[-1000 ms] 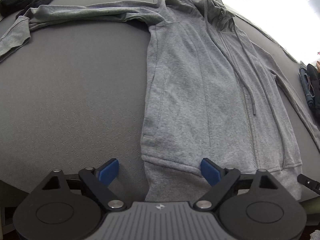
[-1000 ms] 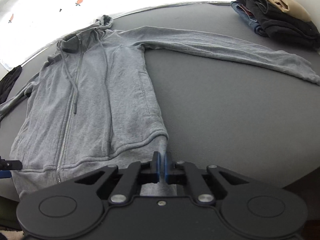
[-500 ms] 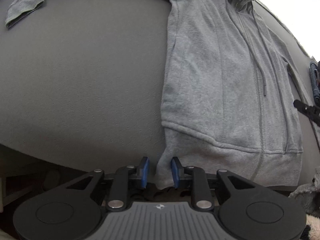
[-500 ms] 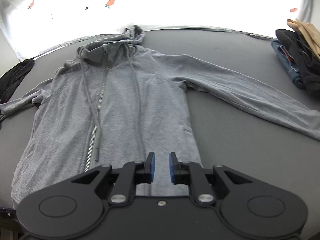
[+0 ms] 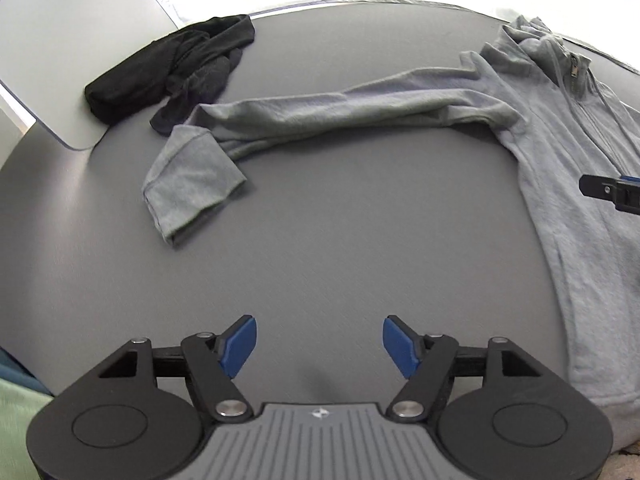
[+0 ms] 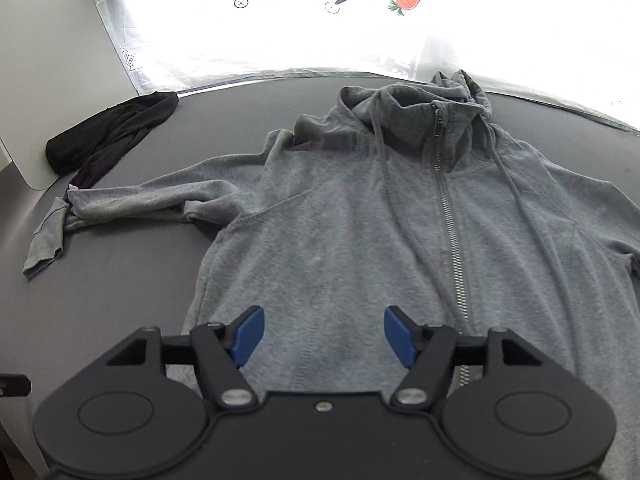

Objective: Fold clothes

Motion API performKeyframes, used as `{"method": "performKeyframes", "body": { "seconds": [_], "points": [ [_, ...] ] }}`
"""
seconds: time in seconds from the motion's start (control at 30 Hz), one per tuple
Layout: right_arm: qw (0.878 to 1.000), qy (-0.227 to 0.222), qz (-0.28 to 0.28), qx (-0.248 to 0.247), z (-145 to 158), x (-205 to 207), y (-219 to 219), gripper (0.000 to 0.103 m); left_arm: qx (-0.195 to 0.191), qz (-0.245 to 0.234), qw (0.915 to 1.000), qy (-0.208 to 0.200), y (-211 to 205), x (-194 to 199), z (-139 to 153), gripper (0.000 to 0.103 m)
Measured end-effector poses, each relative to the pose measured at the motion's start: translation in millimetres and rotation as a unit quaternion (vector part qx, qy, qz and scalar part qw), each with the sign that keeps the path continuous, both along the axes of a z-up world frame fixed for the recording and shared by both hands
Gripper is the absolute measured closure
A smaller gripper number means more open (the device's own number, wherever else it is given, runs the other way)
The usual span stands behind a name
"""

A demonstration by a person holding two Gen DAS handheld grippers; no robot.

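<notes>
My left claw [image 5: 319,345] is opening over bare grey bench [image 5: 340,240], with nothing between its blue pads [image 5: 240,344]. Beyond it the hoodie's left sleeve [image 5: 340,114] runs across the bench, its cuff [image 5: 188,184] doubled back toward me. A black garment [image 5: 172,68] lies bunched past the cuff at the far left edge, against a pale panel [image 5: 80,40]. My right claw [image 6: 324,336] is opening too, hovering above the grey hoodie [image 6: 360,248]; I see cloth under the pads but none pinched between them. The hoodie lies face up, zip [image 6: 450,232] closed, hood [image 6: 432,100] at the far edge by a carrot-printed curtain [image 6: 408,0].
</notes>
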State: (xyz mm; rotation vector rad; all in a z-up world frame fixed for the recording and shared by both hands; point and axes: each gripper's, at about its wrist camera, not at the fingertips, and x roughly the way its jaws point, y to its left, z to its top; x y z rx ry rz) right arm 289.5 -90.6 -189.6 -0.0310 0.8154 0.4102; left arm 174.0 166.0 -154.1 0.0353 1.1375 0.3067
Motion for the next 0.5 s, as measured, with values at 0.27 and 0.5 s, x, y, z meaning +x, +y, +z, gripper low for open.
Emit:
{"method": "performKeyframes", "body": {
  "seconds": [0.27, 0.5],
  "points": [
    [0.994, -0.044, -0.091, -0.047, -34, 7, 60, 0.0, 0.058, -0.077, 0.995, -0.028, 97, 64, -19, 0.015],
    [0.991, -0.064, -0.105, -0.048, -38, 6, 61, 0.0, -0.022, -0.098, 0.9919, -0.077, 133, 77, -31, 0.018]
  ]
}}
